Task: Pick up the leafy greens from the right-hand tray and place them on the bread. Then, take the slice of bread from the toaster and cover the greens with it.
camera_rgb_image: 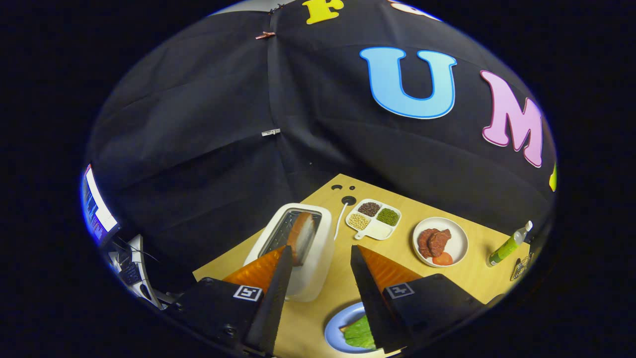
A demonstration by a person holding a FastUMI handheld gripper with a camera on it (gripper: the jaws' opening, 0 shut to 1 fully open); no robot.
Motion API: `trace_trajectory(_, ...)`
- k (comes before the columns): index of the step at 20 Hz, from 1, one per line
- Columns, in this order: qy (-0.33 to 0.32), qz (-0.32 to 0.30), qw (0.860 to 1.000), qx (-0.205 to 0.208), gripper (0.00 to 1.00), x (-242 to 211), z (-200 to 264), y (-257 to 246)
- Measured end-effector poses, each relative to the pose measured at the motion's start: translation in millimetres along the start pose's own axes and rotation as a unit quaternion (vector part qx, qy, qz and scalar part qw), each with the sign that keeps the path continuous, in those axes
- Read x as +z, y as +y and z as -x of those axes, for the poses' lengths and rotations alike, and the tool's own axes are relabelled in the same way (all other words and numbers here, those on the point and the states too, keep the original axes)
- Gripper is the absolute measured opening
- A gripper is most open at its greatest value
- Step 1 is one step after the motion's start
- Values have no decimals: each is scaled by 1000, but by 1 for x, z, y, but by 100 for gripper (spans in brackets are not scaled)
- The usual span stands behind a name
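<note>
A light wooden table [318, 293] carries a white, rounded, smooth-sided toaster [318, 258] at the left with a brown-crusted slice of bread [302, 236] standing upright in its slot, just ahead of the left finger. Farther right lie a white four-compartment dish [374, 219] of beans and grains, a round white plate [457, 238] of reddish-brown meat, and a green bottle [508, 246] whose label cannot be read. The gripper [318, 254] hangs wide open and empty, and below its right finger crinkled leafy greens [358, 332] rest on bread on a round blue plate [333, 333].
</note>
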State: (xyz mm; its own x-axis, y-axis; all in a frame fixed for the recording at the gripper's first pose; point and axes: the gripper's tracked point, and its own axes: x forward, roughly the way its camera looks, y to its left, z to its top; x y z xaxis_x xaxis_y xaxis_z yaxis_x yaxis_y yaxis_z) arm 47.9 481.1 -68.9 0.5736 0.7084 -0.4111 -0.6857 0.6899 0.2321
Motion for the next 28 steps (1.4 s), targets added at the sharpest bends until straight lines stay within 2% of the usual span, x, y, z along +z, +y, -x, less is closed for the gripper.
trace_trajectory(4, 22, -6, 1000, -2, 75, 2, -43, 21)
trace_trajectory(13, 77, 13, 996, -52, 72, -19, -107, 23)
trace_trajectory(15, 86, 13, 994, -69, 60, -23, -114, 17)
trace_trajectory(16, 92, 7, 994, -58, 52, -25, -118, 23)
trace_trajectory(19, 97, -4, 994, -50, 19, -24, -120, 24)
trace_trajectory(21, 91, -16, 995, -46, 14, -16, -111, 24)
trace_trajectory(28, 2, -51, 998, -28, 13, 41, -38, 19)
